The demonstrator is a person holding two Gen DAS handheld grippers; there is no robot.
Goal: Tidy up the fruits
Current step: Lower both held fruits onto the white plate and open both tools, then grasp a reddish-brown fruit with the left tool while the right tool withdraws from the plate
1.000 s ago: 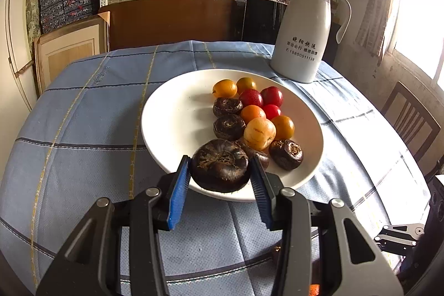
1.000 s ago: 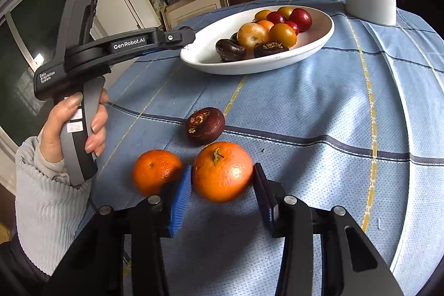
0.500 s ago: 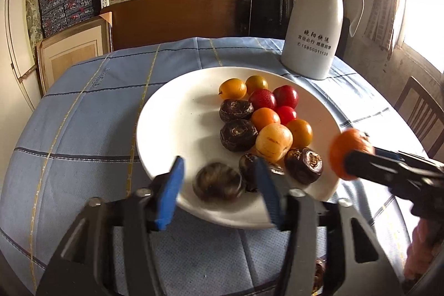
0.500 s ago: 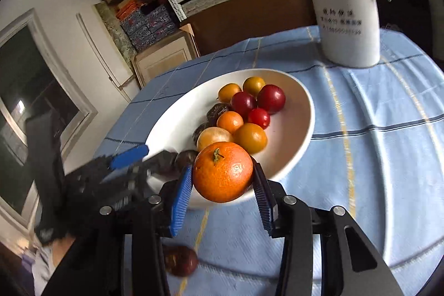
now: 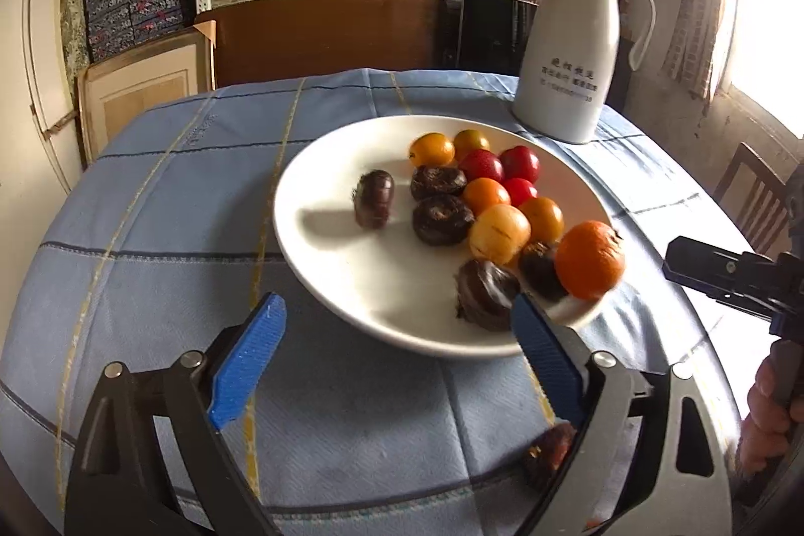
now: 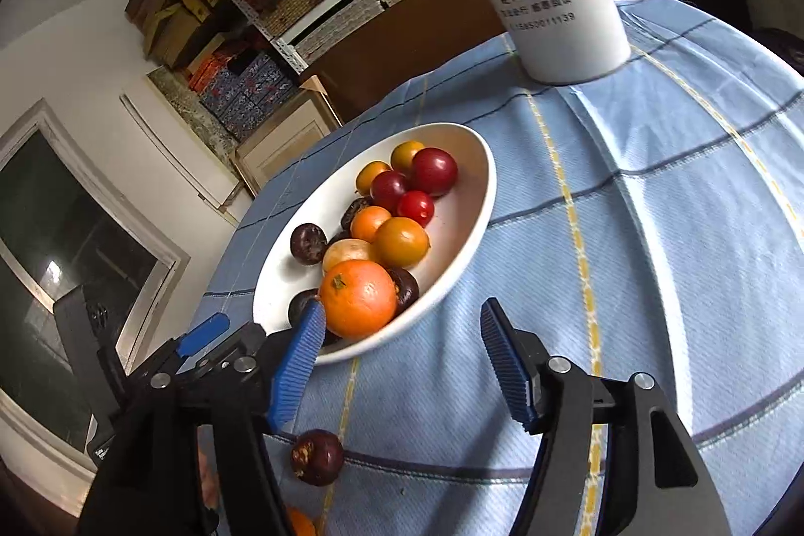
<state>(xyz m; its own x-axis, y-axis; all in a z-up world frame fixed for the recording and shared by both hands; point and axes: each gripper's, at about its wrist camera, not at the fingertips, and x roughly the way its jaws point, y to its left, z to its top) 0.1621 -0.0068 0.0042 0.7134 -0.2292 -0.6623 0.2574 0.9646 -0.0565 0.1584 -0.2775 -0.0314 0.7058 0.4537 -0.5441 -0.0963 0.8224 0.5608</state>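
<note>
Left wrist view: left gripper [image 5: 397, 337] hangs over the near rim of the white plate [image 5: 321, 244], jaws wide & just been opening, nothing btwn the blue pads. A dark water chestnut [image 5: 374, 198], blurred, lies alone on the bare left part of the plate. Rest of the fruit sits right of plate centre: more dark chestnuts, yellow, orange & red cherry tomatoes. A tangerine [image 5: 589, 260] rests at the plate's right edge, up against a chestnut. Beyond the plate, far right: white thermos jug [image 5: 570, 54]. Right of the plate, the right gripper's black body shows w/ a hand [image 5: 769, 415] on it. One more chestnut [image 5: 550, 455] lies on the blue checked cloth [image 5: 166, 204] nearer than the plate.

Right wrist view: right gripper [image 6: 402, 365] is in front of the plate [image 6: 477, 204], jaws partly apart & just been opening; the tangerine [image 6: 358, 298] sits in the plate's near end, left pad tip beside it, right pad well clear, so not gripped. Loose chestnut [image 6: 317, 457] on the cloth, nearer than the plate. Left gripper [image 6: 201, 337] seen at the plate's left.
</note>
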